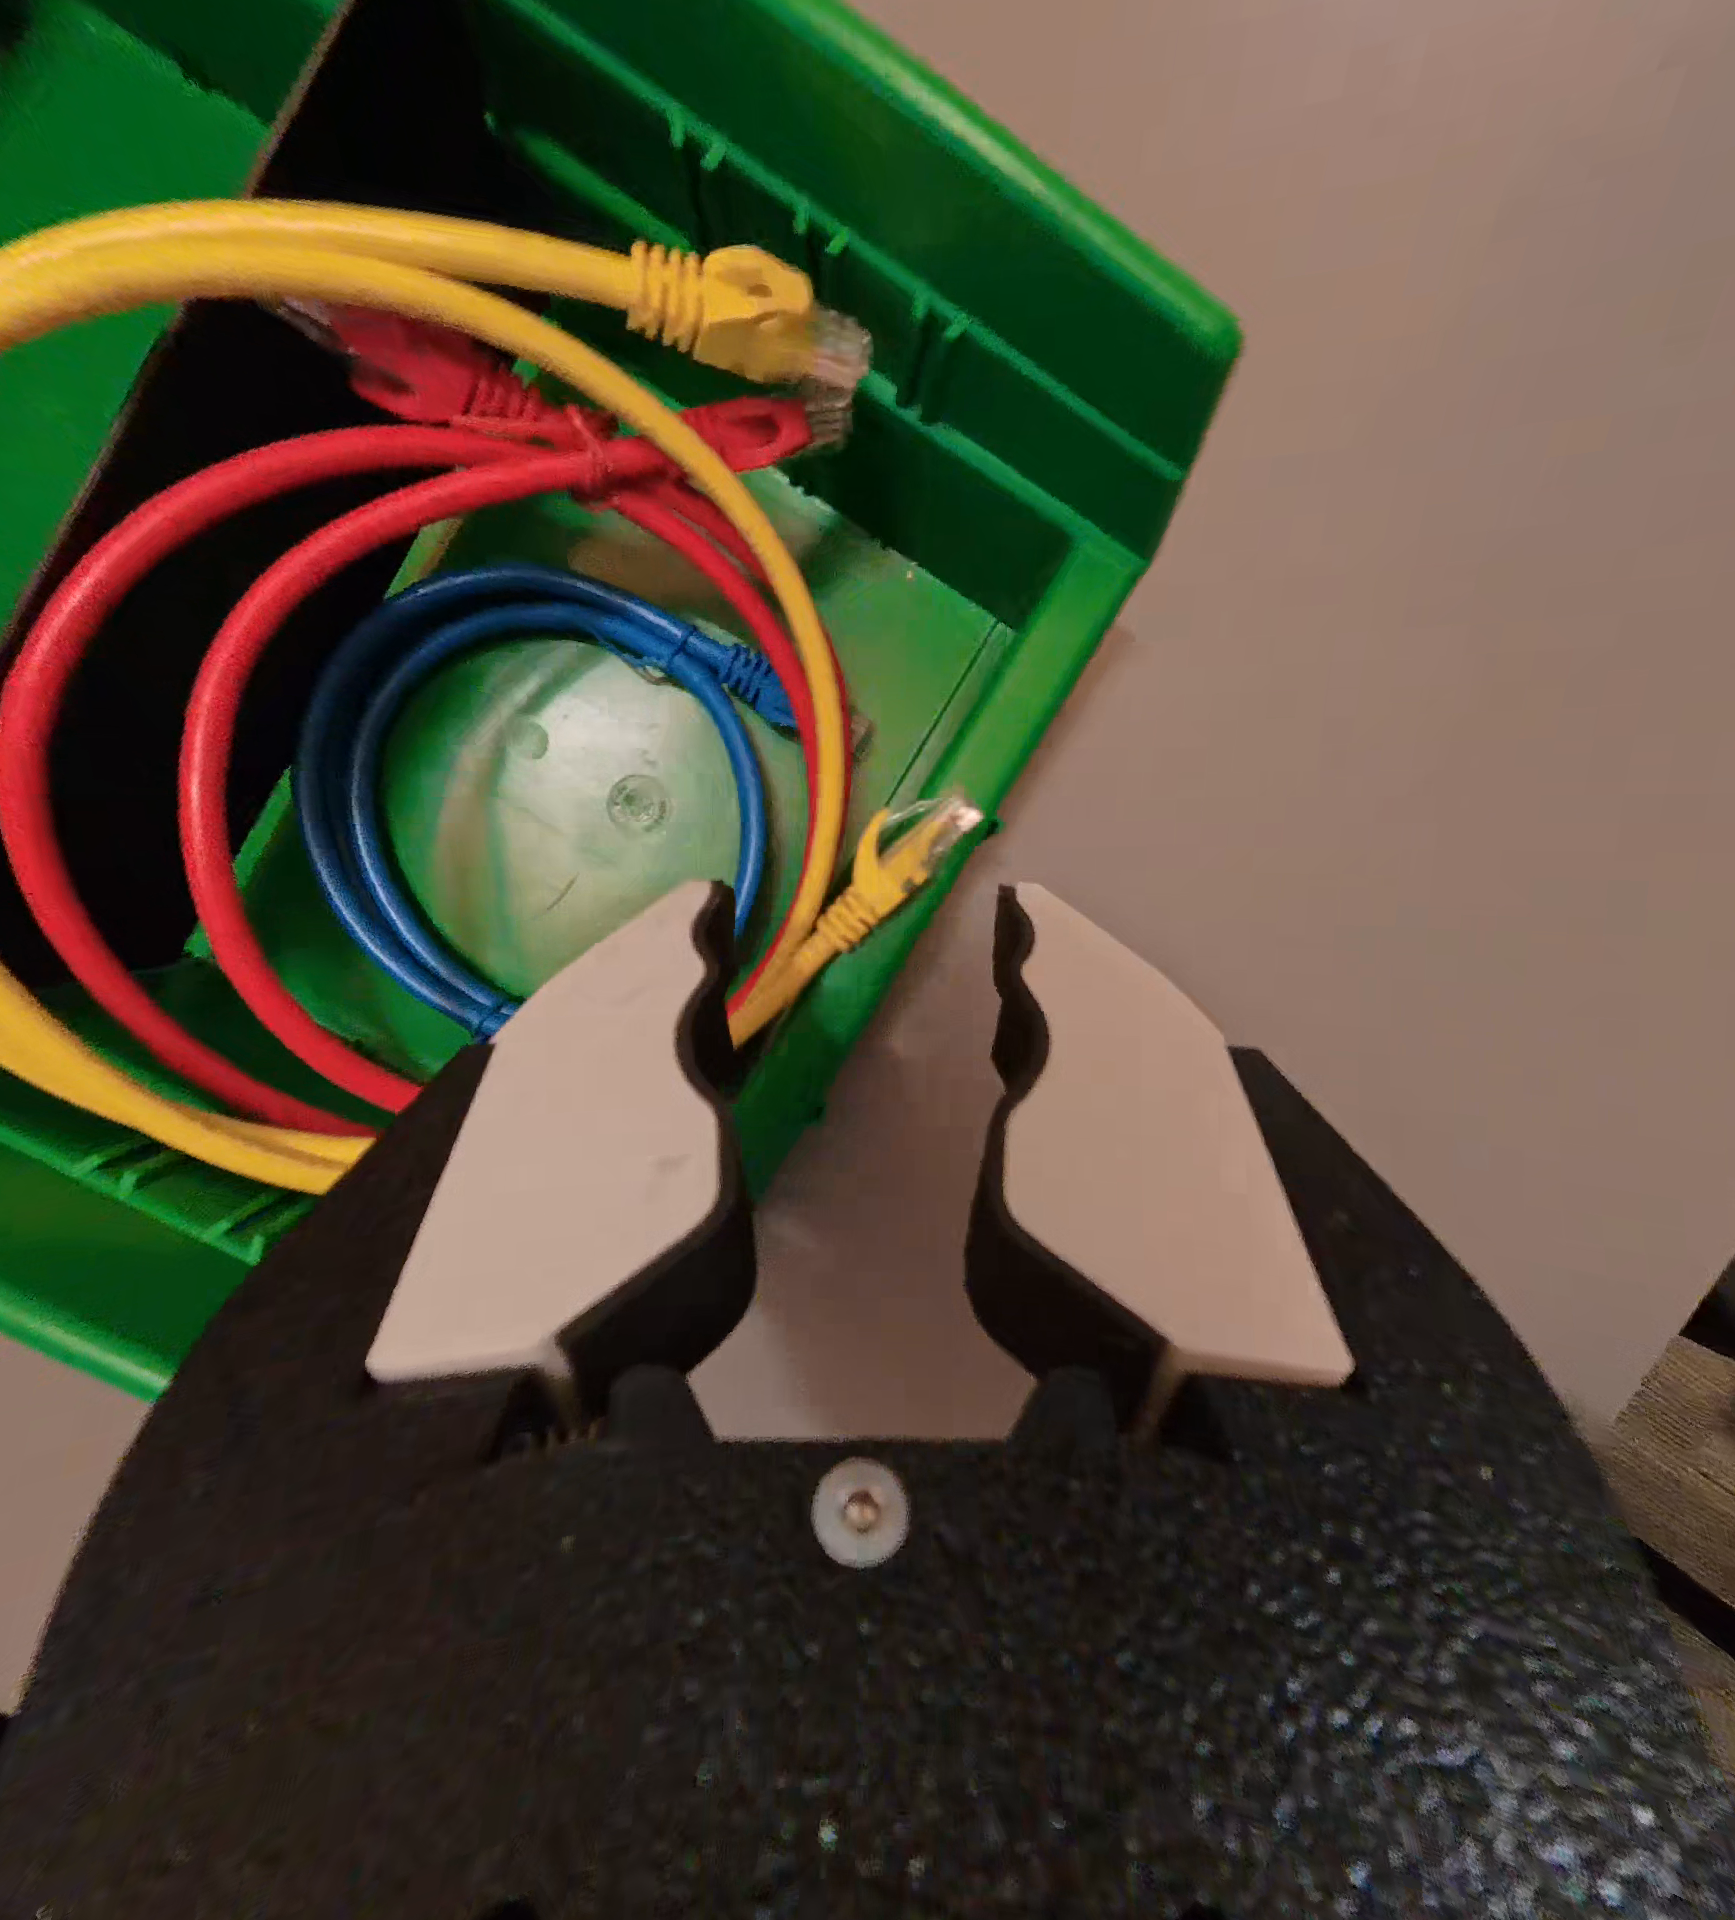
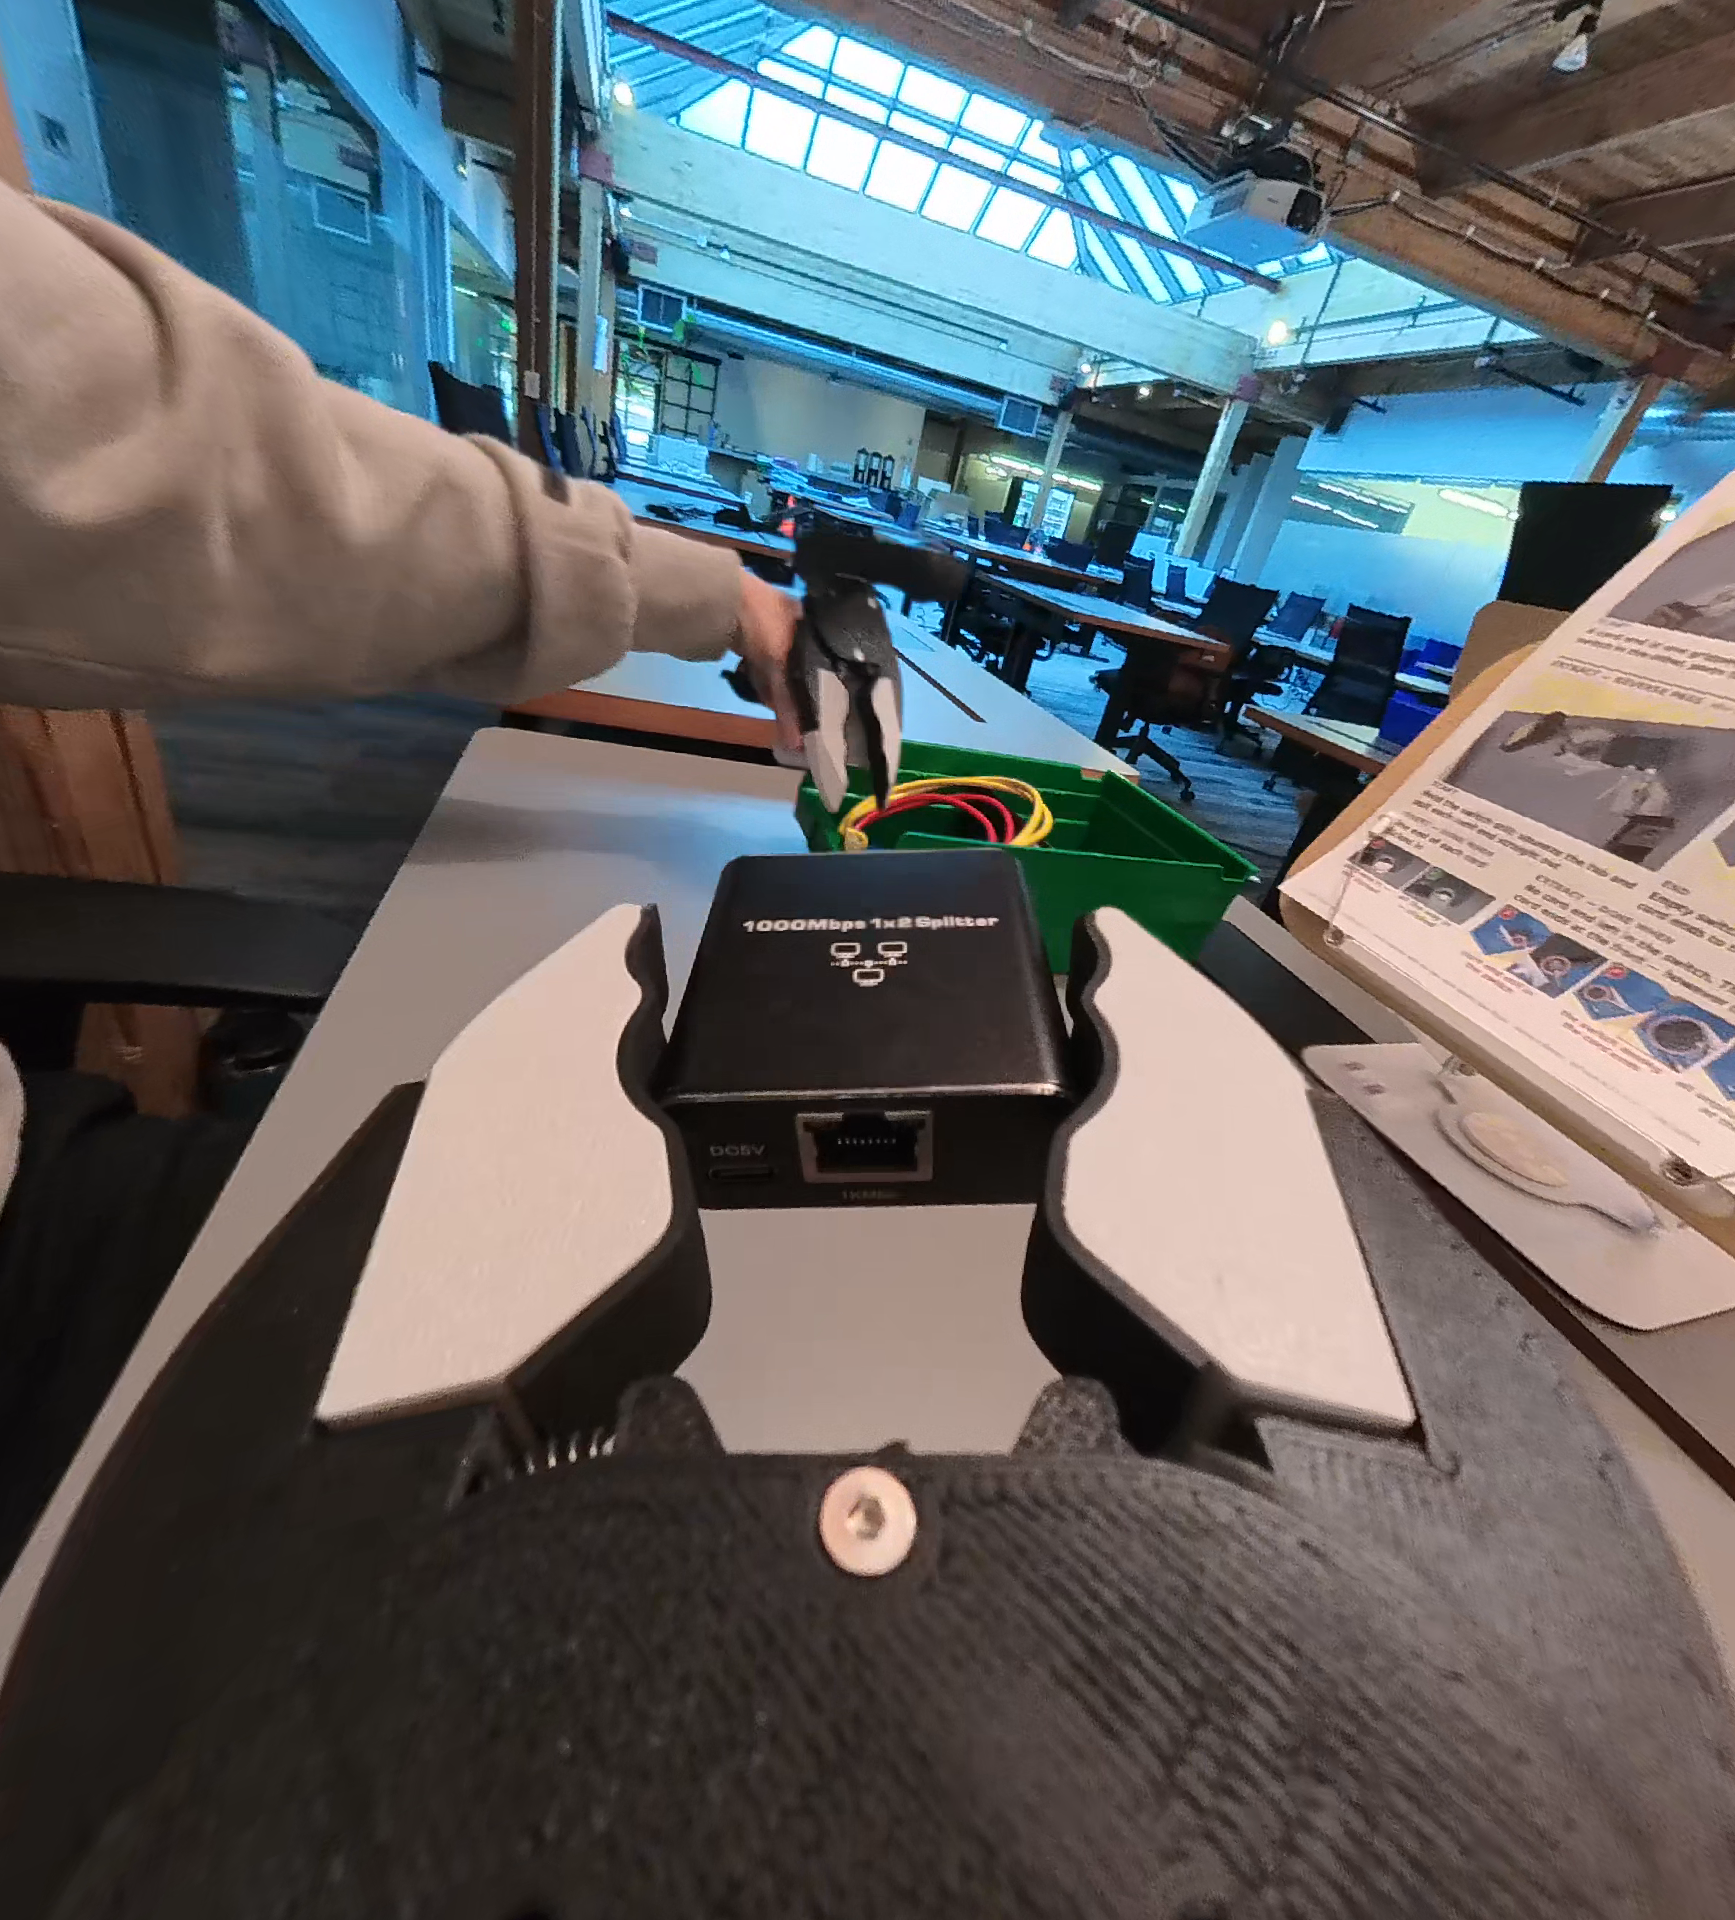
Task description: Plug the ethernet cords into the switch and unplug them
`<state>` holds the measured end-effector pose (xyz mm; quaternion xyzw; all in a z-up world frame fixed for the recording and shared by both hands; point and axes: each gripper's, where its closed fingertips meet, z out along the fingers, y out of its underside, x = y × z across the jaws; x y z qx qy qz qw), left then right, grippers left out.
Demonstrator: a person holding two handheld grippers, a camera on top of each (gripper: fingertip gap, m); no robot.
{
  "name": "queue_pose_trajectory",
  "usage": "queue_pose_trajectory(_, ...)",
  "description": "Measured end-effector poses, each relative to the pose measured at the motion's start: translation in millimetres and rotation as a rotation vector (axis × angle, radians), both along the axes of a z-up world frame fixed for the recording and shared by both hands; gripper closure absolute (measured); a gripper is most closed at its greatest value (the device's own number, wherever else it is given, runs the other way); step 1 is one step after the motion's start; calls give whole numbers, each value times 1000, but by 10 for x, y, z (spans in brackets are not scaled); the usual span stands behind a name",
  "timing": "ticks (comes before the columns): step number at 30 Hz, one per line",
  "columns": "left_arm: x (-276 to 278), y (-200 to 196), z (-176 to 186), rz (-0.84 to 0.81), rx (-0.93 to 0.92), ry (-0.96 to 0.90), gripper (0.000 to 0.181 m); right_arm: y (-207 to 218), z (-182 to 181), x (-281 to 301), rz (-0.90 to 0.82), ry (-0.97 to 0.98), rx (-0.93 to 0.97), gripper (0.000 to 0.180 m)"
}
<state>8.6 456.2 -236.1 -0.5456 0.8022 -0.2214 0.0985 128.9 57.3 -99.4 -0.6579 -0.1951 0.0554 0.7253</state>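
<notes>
Two hand-held grippers are seen. The left hand-held gripper [image 1: 858,899] is held open with nothing between its fingers, hovering over the lower right corner of the green bin [image 1: 1060,343]. A yellow cord [image 1: 343,249] is coiled in the bin with red cords [image 1: 104,665] and a blue cord [image 1: 343,748]; one yellow plug [image 1: 910,847] sticks up at the bin's edge, just above the fingertip gap, not touched. The right hand-held gripper [image 2: 863,925] is closed on the black switch [image 2: 868,982], clamped at its sides in centre frame, single port facing the camera. The bin sits on the bench [image 2: 551,810] behind the switch. An instruction sheet [image 2: 1611,852] stands at right.
</notes>
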Motion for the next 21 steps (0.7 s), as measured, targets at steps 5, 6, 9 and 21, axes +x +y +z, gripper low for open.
queue_pose_trajectory(5,-85,-66,-254,-9,-114,205,157,-35,17,-40,16,20,4,104)
queue_pose_trajectory(6,-68,-58,-259,-35,-86,183,163,-44,16,-35,8,13,5,104)
queue_pose_trajectory(9,60,-41,-90,-86,26,26,169,-65,4,-26,-3,-9,-3,105)
queue_pose_trajectory(21,144,-1932,954,229,471,-579,173,-167,162,-42,18,-11,55,105)
